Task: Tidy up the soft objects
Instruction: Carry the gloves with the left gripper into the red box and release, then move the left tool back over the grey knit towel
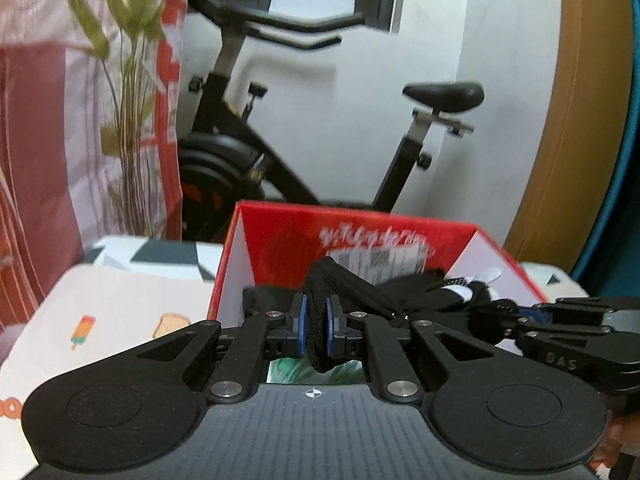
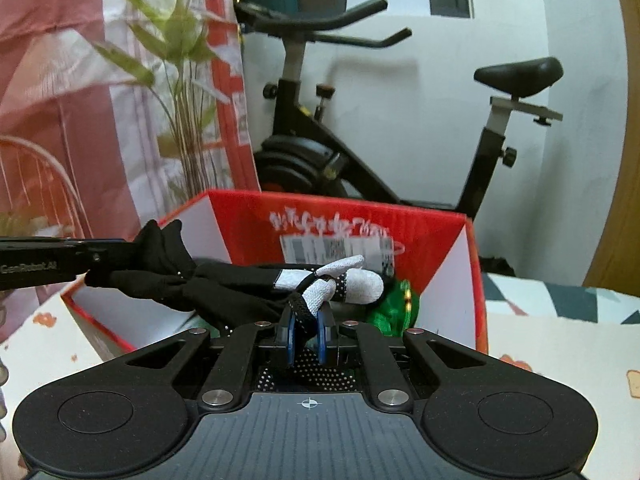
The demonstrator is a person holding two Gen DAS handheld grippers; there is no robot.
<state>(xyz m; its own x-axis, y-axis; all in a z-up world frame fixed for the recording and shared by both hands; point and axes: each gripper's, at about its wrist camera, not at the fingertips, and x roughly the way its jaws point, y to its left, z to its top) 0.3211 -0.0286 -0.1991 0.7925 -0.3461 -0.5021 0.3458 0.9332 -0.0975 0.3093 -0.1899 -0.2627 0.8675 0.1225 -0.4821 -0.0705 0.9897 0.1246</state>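
Glove: a black knit glove with white-grey fingertips (image 2: 348,280) hung stretched between both grippers, over the open red cardboard box (image 2: 472,280).
Left gripper (image 1: 316,320): jaws pinched narrow on the glove's black cuff.
Right gripper (image 2: 306,330): jaws clamped tight on the glove's dotted edge.
Box contents: a green soft item (image 2: 394,312) lay near the right wall.
Advice: lower both ends level inside the walls before releasing, probably together.
Surface: patterned cloth (image 1: 120,304).

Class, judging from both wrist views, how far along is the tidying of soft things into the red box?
Done: a green soft item already lies inside the red box. In hand: both tongs, left and right, are shut on the black-and-white glove, held stretched over the box. Left: lowering and releasing it.
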